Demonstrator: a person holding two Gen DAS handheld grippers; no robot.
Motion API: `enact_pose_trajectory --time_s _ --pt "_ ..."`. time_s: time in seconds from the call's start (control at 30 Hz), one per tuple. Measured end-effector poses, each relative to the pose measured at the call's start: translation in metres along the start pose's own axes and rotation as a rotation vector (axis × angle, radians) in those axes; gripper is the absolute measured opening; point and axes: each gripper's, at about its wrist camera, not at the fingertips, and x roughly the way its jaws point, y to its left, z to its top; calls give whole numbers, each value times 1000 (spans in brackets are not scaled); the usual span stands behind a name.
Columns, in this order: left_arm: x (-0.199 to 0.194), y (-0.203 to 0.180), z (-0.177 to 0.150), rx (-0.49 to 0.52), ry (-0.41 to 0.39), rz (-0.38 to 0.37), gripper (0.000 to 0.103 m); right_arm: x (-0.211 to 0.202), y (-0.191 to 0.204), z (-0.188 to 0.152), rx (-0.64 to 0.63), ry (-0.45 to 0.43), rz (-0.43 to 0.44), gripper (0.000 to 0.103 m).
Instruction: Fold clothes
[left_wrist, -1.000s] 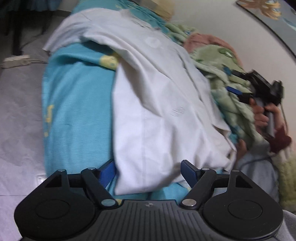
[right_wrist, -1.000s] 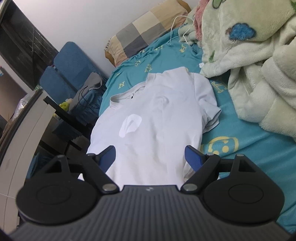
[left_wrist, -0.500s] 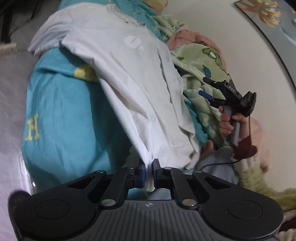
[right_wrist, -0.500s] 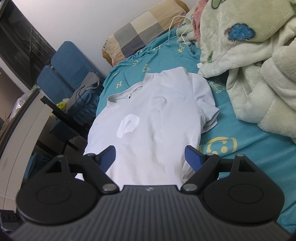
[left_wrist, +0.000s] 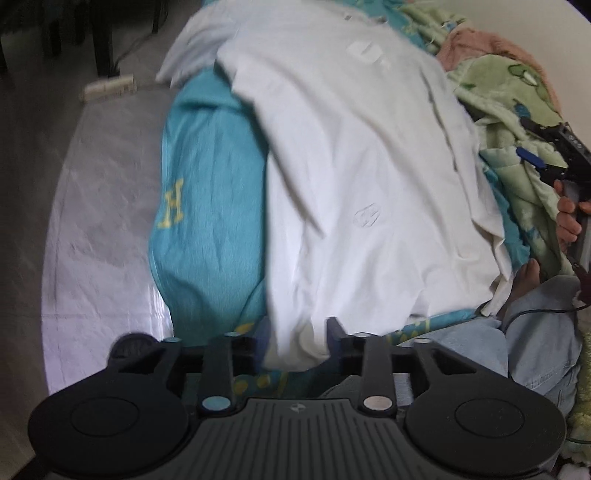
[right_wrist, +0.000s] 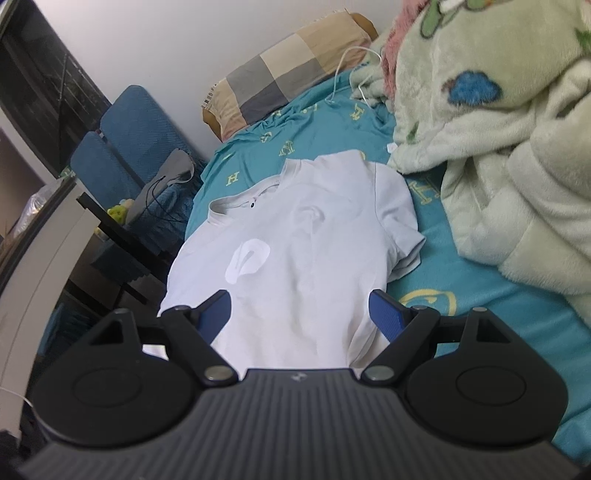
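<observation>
A white T-shirt (left_wrist: 369, 166) lies spread on a teal bed sheet (left_wrist: 210, 221), its hem hanging over the near edge of the bed. My left gripper (left_wrist: 295, 339) is at that hem, its jaws partly apart, with a bunch of the hem between them; the view is blurred. In the right wrist view the T-shirt (right_wrist: 306, 251) lies collar away from me, front up. My right gripper (right_wrist: 299, 314) hovers open over its lower part and holds nothing. The left wrist view also shows the right gripper (left_wrist: 526, 138) in a hand at the far right.
A fluffy green blanket (right_wrist: 517, 147) is heaped right of the shirt. A checked pillow (right_wrist: 288, 77) and a white cable (right_wrist: 343, 70) lie at the bed's head. A blue chair (right_wrist: 129, 136) stands left. A power strip (left_wrist: 107, 86) lies on the floor. A knee in jeans (left_wrist: 535, 332) is near.
The left gripper closed on the shirt hem half a second ago; its jaws have now parted with the hem still between them. The right gripper stayed open and shifted slightly.
</observation>
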Motion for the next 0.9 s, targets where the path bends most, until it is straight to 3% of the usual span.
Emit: enact_pose_trajectory --time_s 0.13,0.33,0.43,0.67,0.9 --pt "-26 -41 16 65 -144 80 79 -4 9 0 -59 -24 -12 83" --pt "-28 -133 52 121 -396 144 95 -13 17 -2 -128 -63 -18 83" --pt "-21 -176 72 145 -500 160 98 -18 18 -4 -147 -81 -15 83" --pt "35 -234 105 172 -601 186 99 -27 20 -3 -166 -149 -12 83" --pt "92 -224 112 95 -697 224 100 -23 16 -2 -157 -165 -8 83"
